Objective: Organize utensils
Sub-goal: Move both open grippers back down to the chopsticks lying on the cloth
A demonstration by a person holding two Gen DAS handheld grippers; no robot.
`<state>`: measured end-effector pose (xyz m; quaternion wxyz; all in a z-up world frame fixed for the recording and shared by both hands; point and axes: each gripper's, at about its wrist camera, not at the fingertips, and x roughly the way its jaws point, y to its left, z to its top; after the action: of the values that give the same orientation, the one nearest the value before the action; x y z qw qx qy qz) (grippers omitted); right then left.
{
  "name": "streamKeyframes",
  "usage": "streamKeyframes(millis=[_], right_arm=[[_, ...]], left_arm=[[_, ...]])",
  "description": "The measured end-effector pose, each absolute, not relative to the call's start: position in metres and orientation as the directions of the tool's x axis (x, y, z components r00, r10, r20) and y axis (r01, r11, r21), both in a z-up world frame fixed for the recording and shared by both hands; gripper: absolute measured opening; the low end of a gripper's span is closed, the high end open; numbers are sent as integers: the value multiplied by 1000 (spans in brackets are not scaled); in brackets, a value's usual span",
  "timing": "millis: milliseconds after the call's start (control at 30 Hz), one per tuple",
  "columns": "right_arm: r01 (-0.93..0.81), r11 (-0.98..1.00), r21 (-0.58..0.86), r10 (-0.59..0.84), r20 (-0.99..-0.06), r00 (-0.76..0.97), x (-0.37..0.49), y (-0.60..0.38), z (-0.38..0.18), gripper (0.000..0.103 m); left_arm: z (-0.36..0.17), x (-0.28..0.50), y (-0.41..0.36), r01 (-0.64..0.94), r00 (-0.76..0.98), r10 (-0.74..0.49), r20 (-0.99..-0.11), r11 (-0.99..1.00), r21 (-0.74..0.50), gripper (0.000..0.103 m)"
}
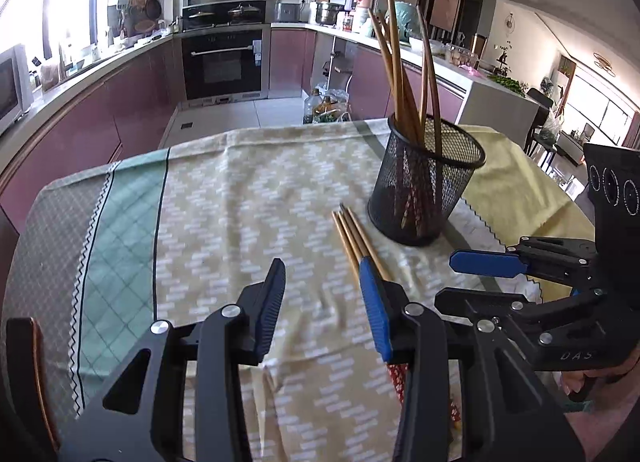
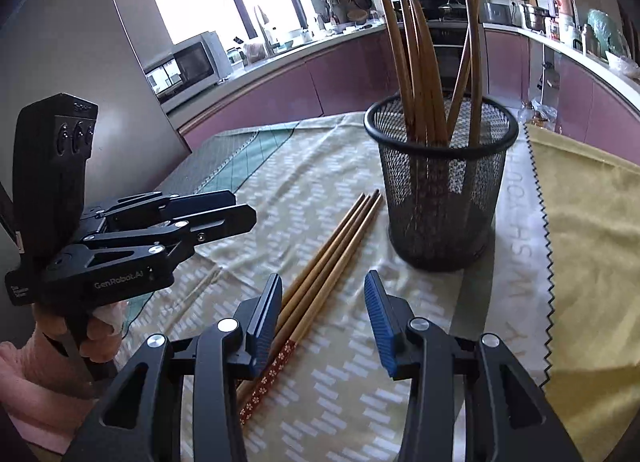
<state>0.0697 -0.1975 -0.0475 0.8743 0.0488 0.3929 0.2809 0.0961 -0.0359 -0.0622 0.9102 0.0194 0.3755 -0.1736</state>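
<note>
A black mesh cup [image 1: 426,186] stands on the tablecloth with several wooden chopsticks [image 1: 404,74] upright in it; it also shows in the right wrist view [image 2: 442,182]. Three loose wooden chopsticks [image 1: 354,236] with red patterned ends lie flat on the cloth next to the cup, also in the right wrist view [image 2: 328,258]. My left gripper [image 1: 324,302] is open and empty, its right finger over the loose chopsticks. My right gripper [image 2: 324,314] is open and empty, its left finger beside the chopsticks. Each gripper shows in the other's view, the right [image 1: 486,262] and the left [image 2: 224,208].
A patterned tablecloth [image 1: 248,198] covers the table, with a yellow cloth [image 2: 592,230] on the right side. Kitchen counters, an oven [image 1: 222,62] and a microwave [image 2: 188,60] stand beyond the table's far edge.
</note>
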Motion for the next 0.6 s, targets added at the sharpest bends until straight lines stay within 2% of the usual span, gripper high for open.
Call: streamKeyframes(millis=[233, 600], right_arm=[[-417, 859, 296, 492, -701, 516, 63, -190, -64, 41], [-401, 874, 275, 464, -716, 522, 61, -184, -68, 41]], left_arm=[[-80, 85, -37, 330, 615, -310, -725, 936, -121, 40], [-92, 81, -49, 341, 582, -322, -746, 930, -135, 41]])
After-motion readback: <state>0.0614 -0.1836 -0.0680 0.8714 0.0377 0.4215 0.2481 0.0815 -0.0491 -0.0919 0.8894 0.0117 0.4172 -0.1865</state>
